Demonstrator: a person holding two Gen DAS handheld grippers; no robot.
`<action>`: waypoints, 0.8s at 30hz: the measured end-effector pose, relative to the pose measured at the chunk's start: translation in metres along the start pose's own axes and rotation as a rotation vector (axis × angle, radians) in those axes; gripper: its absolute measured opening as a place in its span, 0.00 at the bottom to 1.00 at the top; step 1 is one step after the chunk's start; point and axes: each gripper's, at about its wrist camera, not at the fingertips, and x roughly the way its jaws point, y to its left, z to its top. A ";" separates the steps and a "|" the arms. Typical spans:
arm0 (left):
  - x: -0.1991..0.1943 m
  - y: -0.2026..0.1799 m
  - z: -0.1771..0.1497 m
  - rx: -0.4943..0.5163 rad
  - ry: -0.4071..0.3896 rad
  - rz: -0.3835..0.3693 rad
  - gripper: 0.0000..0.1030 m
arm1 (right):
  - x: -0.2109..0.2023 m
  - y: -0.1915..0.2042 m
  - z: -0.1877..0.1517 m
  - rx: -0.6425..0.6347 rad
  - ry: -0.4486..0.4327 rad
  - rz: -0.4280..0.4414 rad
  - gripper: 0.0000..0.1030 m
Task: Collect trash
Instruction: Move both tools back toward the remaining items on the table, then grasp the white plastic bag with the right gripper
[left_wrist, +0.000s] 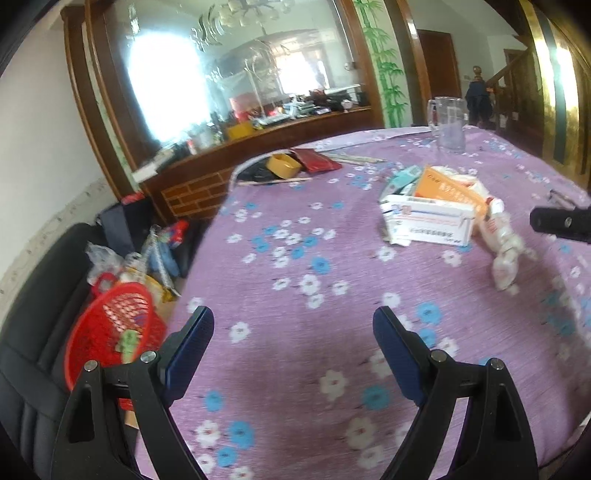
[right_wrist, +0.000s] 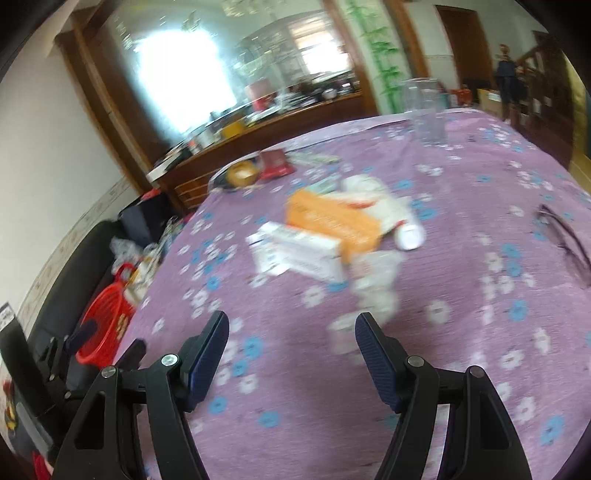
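Observation:
A pile of trash lies on the purple flowered tablecloth (left_wrist: 295, 266): a white medicine box (left_wrist: 430, 221), an orange box (left_wrist: 448, 190), and a crumpled clear plastic bottle (left_wrist: 504, 251). The same pile shows blurred in the right wrist view: white box (right_wrist: 301, 254), orange box (right_wrist: 332, 218), bottle (right_wrist: 380, 273). My left gripper (left_wrist: 293, 334) is open and empty over the cloth, short of the pile. My right gripper (right_wrist: 291, 338) is open and empty, just before the bottle; part of it shows in the left wrist view (left_wrist: 561, 223). A red mesh basket (left_wrist: 114, 332) sits left of the table on a black chair.
A clear glass pitcher (left_wrist: 448, 123) stands at the table's far edge. A yellow tape roll (left_wrist: 283, 165) and red packet (left_wrist: 317, 159) lie at the far left. Eyeglasses (right_wrist: 565, 236) lie on the right. Clutter sits on the floor by the basket; a wooden sideboard with mirror stands behind.

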 end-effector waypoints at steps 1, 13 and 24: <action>0.002 -0.001 0.003 -0.013 0.011 -0.022 0.85 | 0.000 -0.006 0.003 0.001 0.002 -0.028 0.73; 0.047 0.001 0.044 -0.146 0.155 -0.225 0.84 | 0.055 -0.025 0.010 0.025 0.102 -0.135 0.73; 0.110 -0.025 0.096 -0.243 0.147 -0.344 0.84 | 0.061 -0.049 0.005 0.081 0.099 -0.084 0.33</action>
